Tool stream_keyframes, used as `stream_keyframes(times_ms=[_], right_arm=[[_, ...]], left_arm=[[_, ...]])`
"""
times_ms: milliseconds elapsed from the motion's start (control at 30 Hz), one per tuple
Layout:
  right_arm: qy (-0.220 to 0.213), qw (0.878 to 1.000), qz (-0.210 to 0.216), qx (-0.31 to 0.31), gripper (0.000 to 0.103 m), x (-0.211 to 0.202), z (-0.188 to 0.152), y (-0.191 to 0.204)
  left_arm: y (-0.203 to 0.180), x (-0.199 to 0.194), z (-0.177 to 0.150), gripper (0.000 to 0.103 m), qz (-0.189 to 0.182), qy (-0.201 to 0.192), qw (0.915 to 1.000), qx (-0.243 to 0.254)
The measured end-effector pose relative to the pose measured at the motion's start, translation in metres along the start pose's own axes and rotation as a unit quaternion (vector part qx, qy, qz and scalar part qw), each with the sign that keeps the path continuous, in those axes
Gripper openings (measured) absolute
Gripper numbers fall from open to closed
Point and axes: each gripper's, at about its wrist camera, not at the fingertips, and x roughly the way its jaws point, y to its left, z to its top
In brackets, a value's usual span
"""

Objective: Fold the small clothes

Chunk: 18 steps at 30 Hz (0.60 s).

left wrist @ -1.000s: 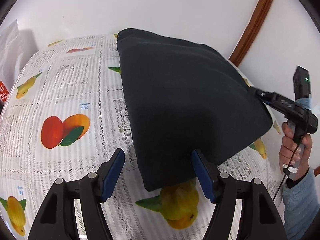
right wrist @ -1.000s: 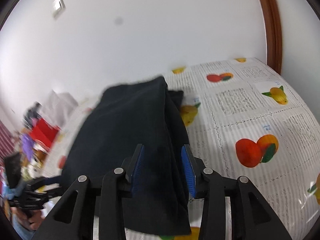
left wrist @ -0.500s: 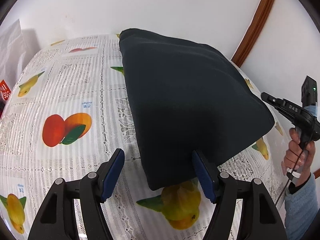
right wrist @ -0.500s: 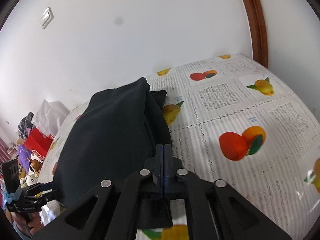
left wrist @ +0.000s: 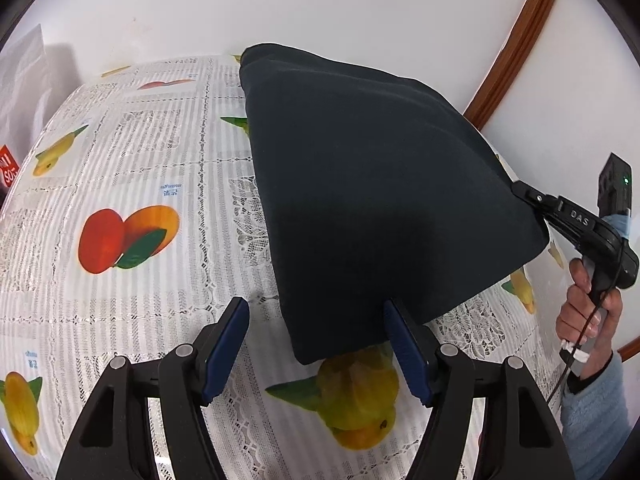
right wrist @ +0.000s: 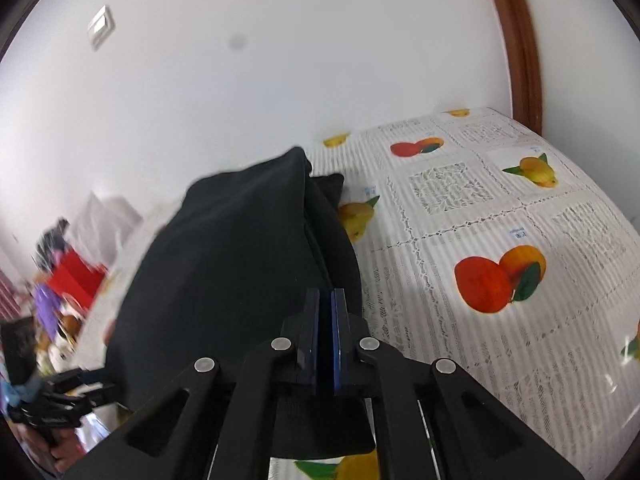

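Here the right gripper [right wrist: 328,312] pinches the dark garment [left wrist: 372,192]; left gripper [left wrist: 316,344] gapes.

The dark cloth [left wrist: 372,200] looks soft, thick and matt, a bit fuzzy, with no shine. Under it the tablecloth [left wrist: 132,168] is smooth and shiny like plastic, printed with fruit and a lace pattern; light glints on it. The left gripper [left wrist: 316,344] is hard black plastic with little round silver metal pins, and its blue pads [left wrist: 226,344] look smooth. The right gripper [right wrist: 325,320] is made the same way. The far wall [left wrist: 320,4] is plain, white and matt. The curved door frame [left wrist: 516,44] looks like brown polished wood. The sleeve [left wrist: 596,404] on the right is fluffy blue cloth.
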Motion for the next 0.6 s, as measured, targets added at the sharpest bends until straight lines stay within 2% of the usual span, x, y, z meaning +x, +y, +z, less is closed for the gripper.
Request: stream_keyframes(times_ms=[333, 600], right_arm=[[-0.009, 0.999, -0.045, -0.024, 0.006, -0.029, -0.012, 0.016], [0.024, 0.995, -0.08, -0.048, 0.01, -0.033, -0.036, 0.016]], left_arm=[[-0.01, -0.007, -0.004, 0.067, 0.017, -0.015, 0.9997, 0.009], [-0.011, -0.007, -0.008, 0.068, 0.034, -0.006, 0.9994, 0.009]])
